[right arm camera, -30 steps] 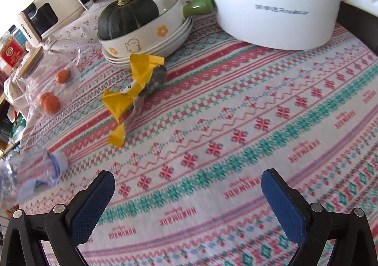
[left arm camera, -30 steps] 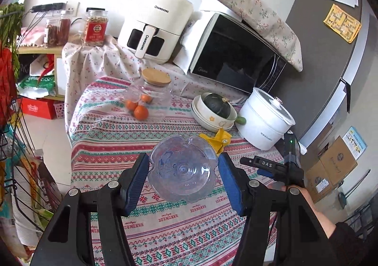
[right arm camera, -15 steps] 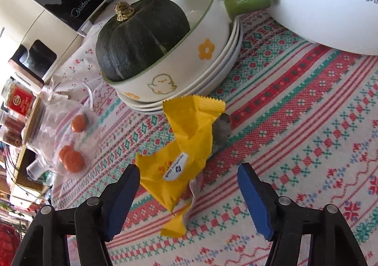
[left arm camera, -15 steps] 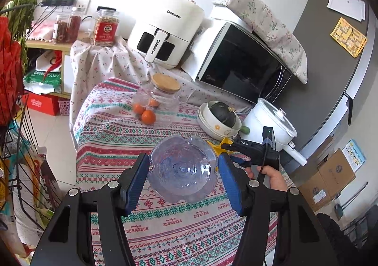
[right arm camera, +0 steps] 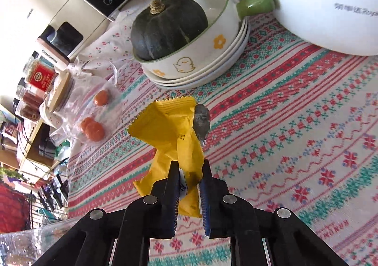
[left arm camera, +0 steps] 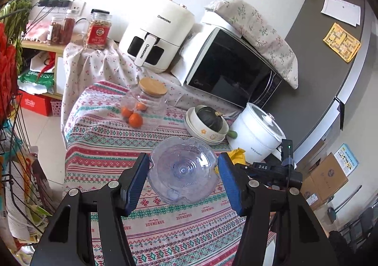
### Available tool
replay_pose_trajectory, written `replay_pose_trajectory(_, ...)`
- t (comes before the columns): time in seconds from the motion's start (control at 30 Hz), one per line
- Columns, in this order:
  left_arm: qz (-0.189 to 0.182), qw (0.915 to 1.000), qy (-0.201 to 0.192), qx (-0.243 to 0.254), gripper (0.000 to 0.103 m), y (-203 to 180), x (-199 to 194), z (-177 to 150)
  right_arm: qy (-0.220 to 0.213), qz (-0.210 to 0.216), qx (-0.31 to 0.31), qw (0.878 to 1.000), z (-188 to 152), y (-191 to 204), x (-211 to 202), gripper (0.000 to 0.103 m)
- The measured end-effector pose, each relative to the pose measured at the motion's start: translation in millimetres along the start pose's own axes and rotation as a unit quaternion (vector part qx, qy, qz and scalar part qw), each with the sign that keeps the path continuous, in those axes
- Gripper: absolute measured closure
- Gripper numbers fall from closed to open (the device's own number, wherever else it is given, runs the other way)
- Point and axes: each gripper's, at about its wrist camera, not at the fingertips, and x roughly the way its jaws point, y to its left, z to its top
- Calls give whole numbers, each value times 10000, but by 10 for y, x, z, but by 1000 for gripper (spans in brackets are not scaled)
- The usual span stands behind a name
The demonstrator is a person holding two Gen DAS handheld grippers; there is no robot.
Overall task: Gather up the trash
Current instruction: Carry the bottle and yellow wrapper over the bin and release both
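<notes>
The right gripper (right arm camera: pixel 189 172) has just been closing and now pinches a yellow snack wrapper (right arm camera: pixel 176 138) between its two blue pads. The wrapper lies on the patterned tablecloth (right arm camera: pixel 295 148) and stretches straight ahead of the gripper, its long axis running away from the fingertips toward a stack of dishes holding a dark green squash (right arm camera: pixel 169 28). Only the near end of the wrapper sits inside the jaws; the crinkled far end fans out beyond them, with a grey inner lining (right arm camera: pixel 202 122) showing at its right edge.

The left gripper (left arm camera: pixel 184 171) is closed on a clear plastic bottle (left arm camera: pixel 183 170), seen bottom-first, held off the table. From the left wrist view, the wrapper (left arm camera: pixel 237 155) peeks out just beyond that gripper's right finger, beside a white electric cooker (left arm camera: pixel 257 133). The right hand is clearly the nearer one, so lifting the wrapper likely falls to it, straight up and back along the wrapper's length.
</notes>
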Motion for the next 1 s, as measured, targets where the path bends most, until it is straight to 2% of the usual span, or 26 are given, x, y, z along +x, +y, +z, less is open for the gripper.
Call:
replay_pose_trajectory(0.2, -246, 9995, 90, 172, 41, -292, 28, -99, -153, -218, -208, 9994, -306, -178, -692, 91)
replay_pose_trajectory(0.53, -619, 9969, 303, 371, 41, -744, 84, -265, -302, -469, -257, 9981, -889, -520, -1545, 91)
replay_pose_trajectory(0.8, -875, 9933, 494, 576, 41, -1121, 172, -418, -581, -516, -148, 9969, -1232, -873, -2056, 91)
replay_pose_trajectory(1.0, -1088, 9895, 634, 709, 41, -1390, 246, -519, -673, -614, -61, 9958, -1302, -1040, -2316, 91)
